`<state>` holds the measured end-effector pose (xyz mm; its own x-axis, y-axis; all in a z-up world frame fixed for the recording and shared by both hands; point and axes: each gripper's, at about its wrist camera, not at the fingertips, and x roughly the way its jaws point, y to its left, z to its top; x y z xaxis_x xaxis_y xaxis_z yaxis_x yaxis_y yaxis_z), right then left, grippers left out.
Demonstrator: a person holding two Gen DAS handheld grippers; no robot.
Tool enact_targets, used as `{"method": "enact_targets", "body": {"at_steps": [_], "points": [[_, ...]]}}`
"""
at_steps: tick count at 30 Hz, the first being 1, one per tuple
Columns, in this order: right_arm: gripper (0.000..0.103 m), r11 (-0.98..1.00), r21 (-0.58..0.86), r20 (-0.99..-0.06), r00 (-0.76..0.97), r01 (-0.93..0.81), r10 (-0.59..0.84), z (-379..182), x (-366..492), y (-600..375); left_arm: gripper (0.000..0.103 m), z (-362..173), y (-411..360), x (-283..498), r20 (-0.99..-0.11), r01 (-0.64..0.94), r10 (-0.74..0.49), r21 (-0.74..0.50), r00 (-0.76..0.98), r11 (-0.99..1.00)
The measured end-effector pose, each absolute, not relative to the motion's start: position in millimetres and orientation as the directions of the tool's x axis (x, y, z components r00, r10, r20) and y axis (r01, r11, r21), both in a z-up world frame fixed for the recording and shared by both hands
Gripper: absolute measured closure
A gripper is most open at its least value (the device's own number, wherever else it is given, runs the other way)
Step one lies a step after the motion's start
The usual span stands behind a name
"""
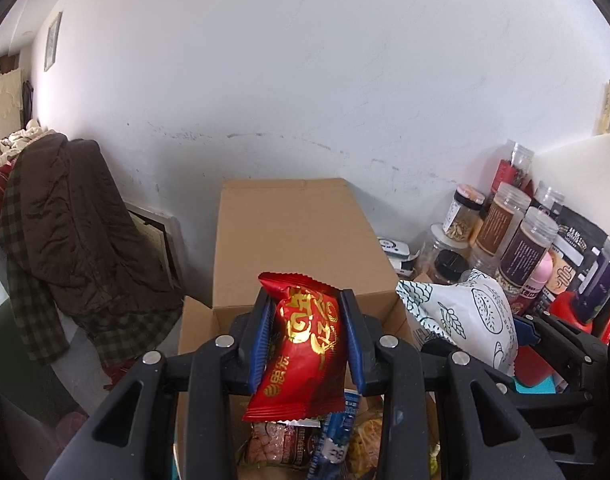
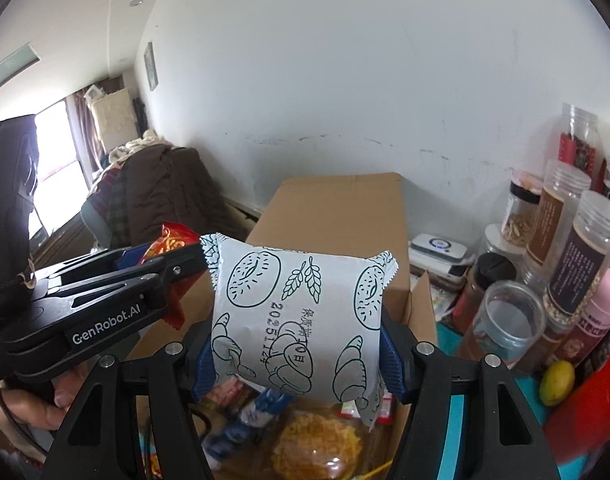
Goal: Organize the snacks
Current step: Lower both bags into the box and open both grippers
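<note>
Two packets are up in the air above the open cardboard box [image 1: 297,240], one in each claw. The left claw [image 1: 307,340] is clamped on a red snack packet [image 1: 305,344] with gold characters, held upright with its crimped ends free above and below the blue pads. The right claw [image 2: 297,356] grips a white bread packet [image 2: 297,316] across its width, puffy and printed with green line drawings of doughnuts, croissants and wheat ears.

Both packets hang over the box's open mouth, where more snacks [image 2: 317,444] lie loose, among them a yellow noodle-like cake in clear wrap. The step in hand looks like sorting these out, or setting them in tidily. To do it well, I would keep each squeeze light, since the bread packet is air-filled and its contents soft, and move one claw at a time, as they sit close side by side and could knock each other. Lower each packet flat before letting go, so it does not tip.

Readable writing: "GenRobot.AI" on the left claw's body in the right view, and a date stamp starting "2025" on the white packet. Jars [image 1: 505,220] stand to the right on the bench; their labels are too small to read.
</note>
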<state>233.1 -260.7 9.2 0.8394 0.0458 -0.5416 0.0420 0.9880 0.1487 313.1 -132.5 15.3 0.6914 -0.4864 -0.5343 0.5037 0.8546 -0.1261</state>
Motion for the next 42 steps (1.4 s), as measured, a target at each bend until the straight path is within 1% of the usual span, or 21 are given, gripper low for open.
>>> {"method": "enact_targets", "body": {"at_steps": [7, 14, 19, 22, 25, 31, 35, 39, 42], "points": [[0.037, 0.986, 0.147, -0.611, 0.791, 0.078, 0.028, -16.7, 250.6, -269.4, 0.071, -13.9, -148.4, 331.6, -0.612, 0.508, -0.450, -0.090, 0.650, 0.856], [0.037, 0.985, 0.145, -0.660, 0.751, 0.090, 0.028, -35.0, 259.7, -274.4, 0.071, -32.8, -156.0, 342.9, -0.671, 0.497, -0.414, -0.079, 0.615, 0.864], [0.036, 0.986, 0.134, -0.692, 0.722, 0.101, 0.020, -45.0, 265.0, -274.1, 0.071, -41.5, -158.7, 348.1, -0.701, 0.475, -0.367, -0.047, 0.611, 0.879], [0.035, 0.986, 0.124, -0.710, 0.704, 0.114, 0.008, -50.3, 269.6, -275.9, 0.070, -46.7, -160.0, 351.2, -0.724, 0.469, -0.345, -0.033, 0.598, 0.883], [0.034, 0.983, 0.134, -0.722, 0.691, 0.126, 0.010, -51.1, 271.9, -278.3, 0.070, -53.2, -159.4, 357.3, -0.754, 0.459, -0.333, -0.047, 0.567, 0.887], [0.031, 0.982, 0.123, -0.743, 0.669, 0.143, -0.004, -48.9, 274.8, -277.8, 0.070, -65.3, -161.8, 366.8, -0.809, 0.427, -0.273, -0.030, 0.520, 0.904], [0.023, 0.983, 0.102, -0.741, 0.671, 0.151, -0.026, -46.7, 273.5, -275.9, 0.069, -68.3, -161.8, 365.1, -0.818, 0.419, -0.248, -0.009, 0.519, 0.908], [0.023, 0.986, 0.071, -0.741, 0.670, 0.148, -0.047, -40.9, 269.9, -273.2, 0.069, -62.8, -160.9, 360.5, -0.813, 0.411, -0.232, 0.010, 0.534, 0.912], [0.023, 0.987, 0.064, -0.736, 0.675, 0.149, -0.054, -35.0, 265.5, -272.1, 0.069, -53.9, -158.9, 355.4, -0.804, 0.417, -0.242, 0.007, 0.543, 0.909]]}}
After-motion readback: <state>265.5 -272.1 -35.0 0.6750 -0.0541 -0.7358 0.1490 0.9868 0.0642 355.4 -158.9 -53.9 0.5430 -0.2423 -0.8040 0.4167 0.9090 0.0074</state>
